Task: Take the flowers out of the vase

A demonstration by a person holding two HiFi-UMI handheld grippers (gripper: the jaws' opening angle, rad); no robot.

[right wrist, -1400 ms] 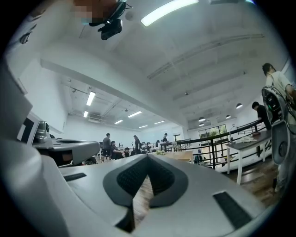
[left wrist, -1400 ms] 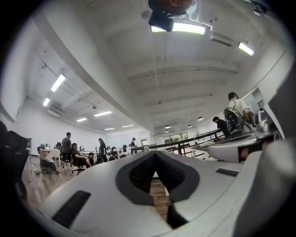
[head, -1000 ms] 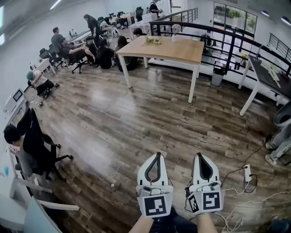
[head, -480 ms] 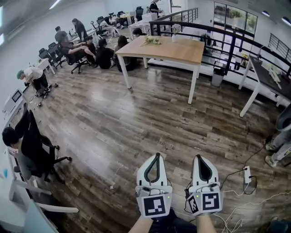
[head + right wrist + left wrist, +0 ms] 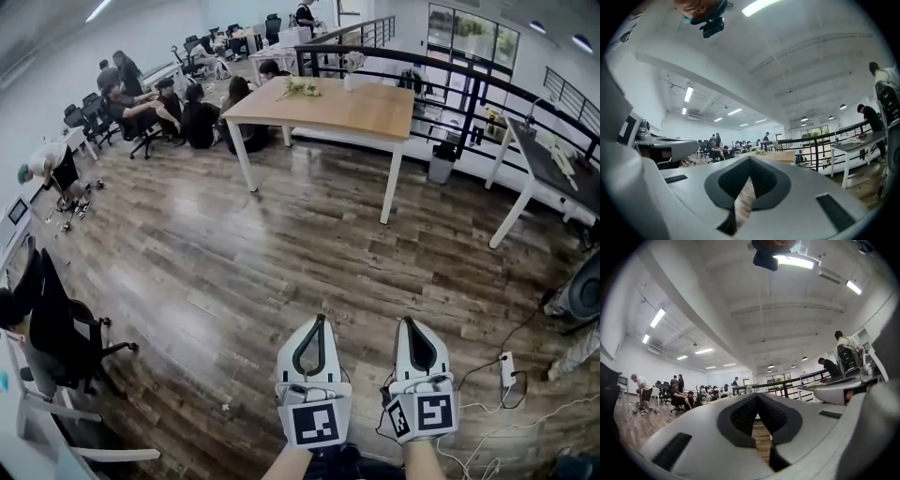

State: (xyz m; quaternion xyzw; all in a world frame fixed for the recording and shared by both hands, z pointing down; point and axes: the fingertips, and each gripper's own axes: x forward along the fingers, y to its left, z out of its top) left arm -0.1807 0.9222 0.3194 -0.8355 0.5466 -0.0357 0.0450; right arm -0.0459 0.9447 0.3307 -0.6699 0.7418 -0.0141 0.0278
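Note:
Far off stands a wooden table (image 5: 375,108) on white legs. A bunch of yellow-green flowers (image 5: 298,87) lies on its far left end, and a small pale vase (image 5: 352,67) with white blooms stands near the far edge. The table top and the flowers (image 5: 761,151) also show small in the right gripper view. My left gripper (image 5: 318,320) and right gripper (image 5: 414,322) are held side by side low in the head view, well short of the table. Both are shut and hold nothing, their tips meeting in the left gripper (image 5: 757,396) view and the right gripper (image 5: 750,158) view.
Wood floor (image 5: 234,262) stretches between me and the table. Several people sit and stand by office chairs (image 5: 141,103) at the far left. A black chair (image 5: 56,323) is near left. A black railing (image 5: 469,89) runs behind the table; a power strip (image 5: 507,369) and cables lie at right.
The head view has advanced toward the table, which sits slightly closer. People at the left have shifted. Both grippers keep the same pose, shut.

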